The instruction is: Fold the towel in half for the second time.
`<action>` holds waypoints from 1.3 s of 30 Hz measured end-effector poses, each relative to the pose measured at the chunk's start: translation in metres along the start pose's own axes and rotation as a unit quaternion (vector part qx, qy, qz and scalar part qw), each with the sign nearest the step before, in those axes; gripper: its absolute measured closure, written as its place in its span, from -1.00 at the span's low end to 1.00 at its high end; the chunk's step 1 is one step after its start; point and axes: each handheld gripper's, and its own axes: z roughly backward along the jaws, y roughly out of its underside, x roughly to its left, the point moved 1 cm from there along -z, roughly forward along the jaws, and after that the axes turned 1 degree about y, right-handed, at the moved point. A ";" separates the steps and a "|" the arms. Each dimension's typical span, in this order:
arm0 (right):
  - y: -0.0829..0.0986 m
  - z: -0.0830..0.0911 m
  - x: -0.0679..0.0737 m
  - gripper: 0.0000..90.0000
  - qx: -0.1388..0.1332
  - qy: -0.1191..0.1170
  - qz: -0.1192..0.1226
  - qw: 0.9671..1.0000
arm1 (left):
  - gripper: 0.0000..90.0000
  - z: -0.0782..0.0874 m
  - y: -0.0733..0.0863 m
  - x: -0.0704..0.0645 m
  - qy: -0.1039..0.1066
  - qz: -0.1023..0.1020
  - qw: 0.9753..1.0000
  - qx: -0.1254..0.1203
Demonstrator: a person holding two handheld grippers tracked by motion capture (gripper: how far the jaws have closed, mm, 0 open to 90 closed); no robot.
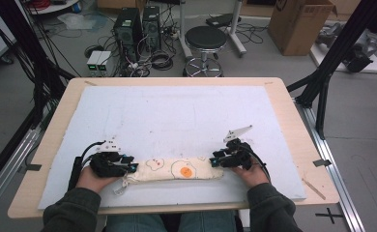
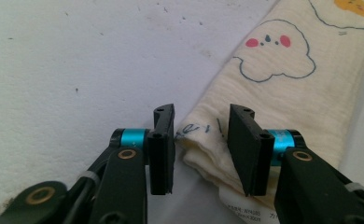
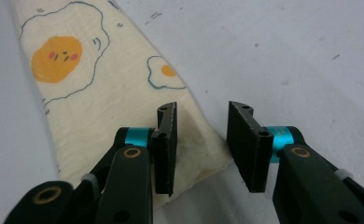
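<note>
A cream cloth [image 1: 177,169] printed with fried eggs lies folded into a long strip near the table's front edge. My left gripper [image 1: 130,167] sits at its left end, open, with the cloth's folded corner [image 2: 203,144] between the jaws. My right gripper [image 1: 216,160] is at the right end, open too, the cloth's corner [image 3: 201,149] lying between its jaws. In the left gripper view a cloud-like face print [image 2: 273,51] shows on the cloth; in the right gripper view an orange egg print [image 3: 59,56] shows. A label [image 2: 245,207] pokes out under the left end.
The cloth rests on a white foam board [image 1: 177,116] covering a wooden table [image 1: 293,111]. Beyond the table stand a black stool [image 1: 205,41], computer towers [image 1: 136,26] with cables, and a cardboard box [image 1: 297,21]. A black frame leg [image 1: 329,63] rises at the right.
</note>
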 end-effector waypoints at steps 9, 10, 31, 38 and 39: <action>0.001 -0.001 -0.001 0.64 0.000 -0.012 -0.015 1.000 | 0.65 -0.001 0.000 -0.004 0.010 -0.010 1.000 -0.001; 0.001 -0.001 -0.001 0.72 0.002 -0.019 -0.017 1.000 | 0.68 -0.001 0.000 -0.004 0.010 -0.010 1.000 -0.001; -0.006 0.008 -0.001 0.90 -0.009 -0.032 -0.014 0.999 | 0.84 0.001 -0.008 -0.008 -0.017 -0.014 1.000 -0.023; -0.017 0.014 -0.002 0.90 -0.012 -0.027 -0.004 1.000 | 0.85 0.001 -0.015 -0.003 -0.029 -0.012 0.999 -0.027; -0.018 0.014 -0.003 0.90 -0.011 -0.024 0.001 1.000 | 0.85 0.001 -0.017 -0.002 -0.029 -0.012 0.999 -0.027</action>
